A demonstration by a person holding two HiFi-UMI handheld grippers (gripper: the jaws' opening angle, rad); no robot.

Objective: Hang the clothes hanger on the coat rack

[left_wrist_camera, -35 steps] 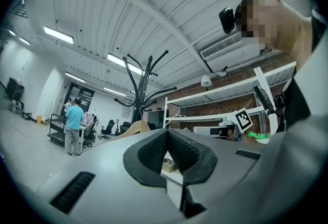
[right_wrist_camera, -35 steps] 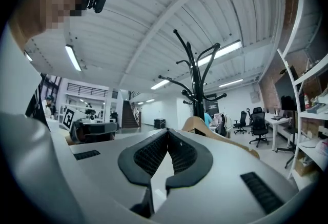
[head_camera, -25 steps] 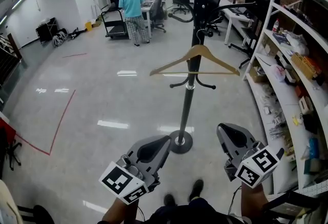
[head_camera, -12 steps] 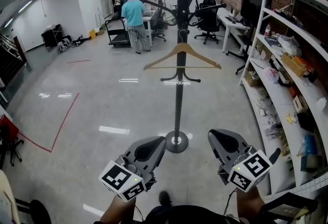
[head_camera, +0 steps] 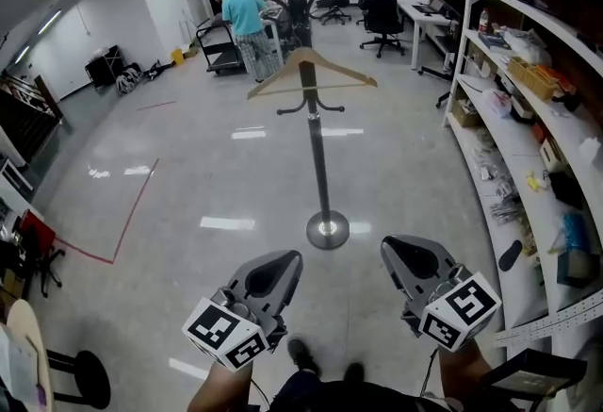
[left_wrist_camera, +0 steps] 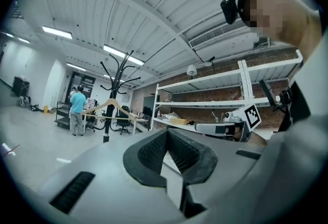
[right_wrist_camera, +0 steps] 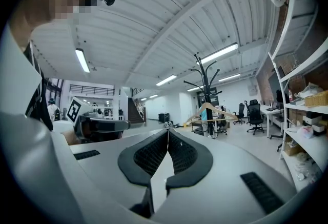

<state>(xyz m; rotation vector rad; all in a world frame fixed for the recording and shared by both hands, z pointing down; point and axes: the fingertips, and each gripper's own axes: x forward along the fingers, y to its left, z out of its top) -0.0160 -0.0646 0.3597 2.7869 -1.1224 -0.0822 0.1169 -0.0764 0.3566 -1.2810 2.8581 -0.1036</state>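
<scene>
A wooden clothes hanger hangs on a low hook of the black coat rack, which stands on a round base on the shiny floor. Both grippers are held low, well short of the rack and apart from it. My left gripper is shut with nothing in it, and my right gripper is shut and empty too. In the left gripper view the jaws meet, with the hanger far off. The right gripper view shows closed jaws and the distant hanger.
White shelving full of small items runs along the right. A person in a teal shirt stands by a cart at the back. Office chairs and desks lie beyond. Red tape marks the floor at left.
The rack and hanger now sit farther away and higher in the head view, as I have backed off. Both grippers stay shut and empty.
</scene>
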